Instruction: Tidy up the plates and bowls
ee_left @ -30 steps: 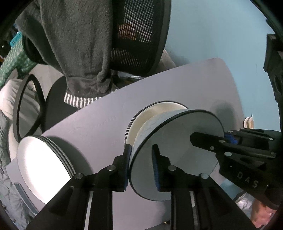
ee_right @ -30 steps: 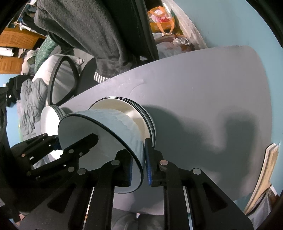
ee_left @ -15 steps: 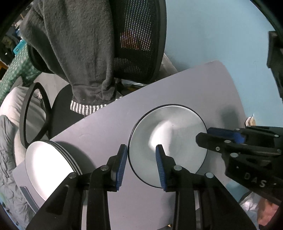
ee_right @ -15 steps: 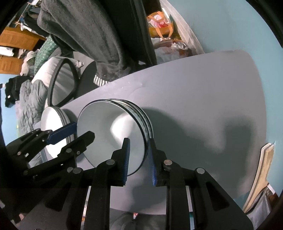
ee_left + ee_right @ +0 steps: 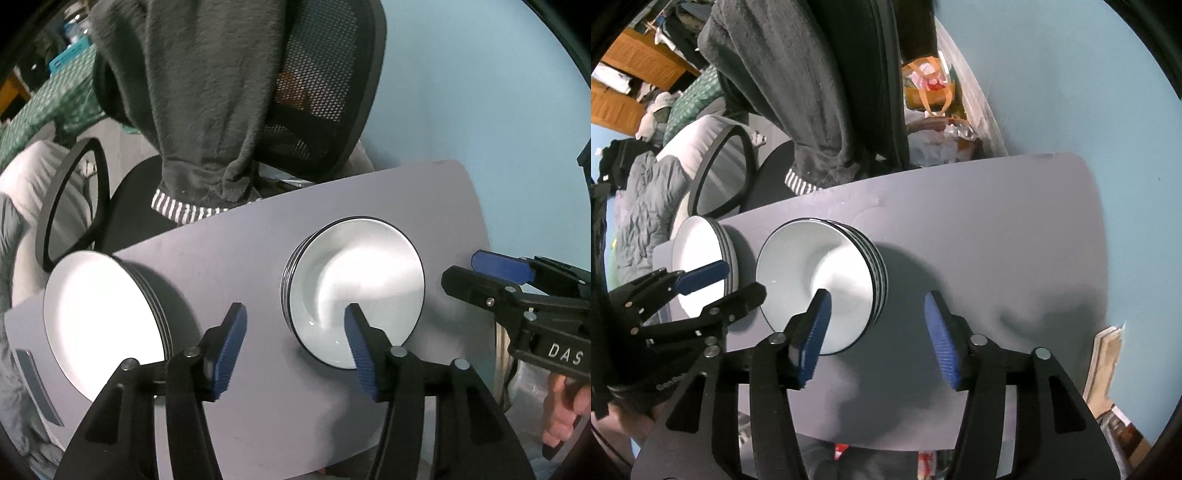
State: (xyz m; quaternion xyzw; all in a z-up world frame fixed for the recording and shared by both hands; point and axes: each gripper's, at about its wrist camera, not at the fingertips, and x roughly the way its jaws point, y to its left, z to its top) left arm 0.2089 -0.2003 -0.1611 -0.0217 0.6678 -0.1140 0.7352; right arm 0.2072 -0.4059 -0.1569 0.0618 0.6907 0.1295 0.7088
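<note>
hovering over the smooth grey tabletop (image 5: 240, 254), my left claw (image 5: 293, 349) and right claw (image 5: 877, 332) both gape wide, holding nothing. between them sits a stack of glossy round bowls (image 5: 354, 291), white with dark rims; just beside it, a stack of plates (image 5: 99, 317). behind stands a mesh chair (image 5: 325, 85) draped in a fuzzy grey sweater (image 5: 199, 96), against a blue wall (image 5: 480, 92).

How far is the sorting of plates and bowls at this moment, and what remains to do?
Done, it seems: the plates stand in one stack at the table's left end, the bowls in a second stack beside it, apart. In hand: nothing; the left claw and right claw are both open and empty. Left: no loose dish shows on the table, so probably only pulling away.
</note>
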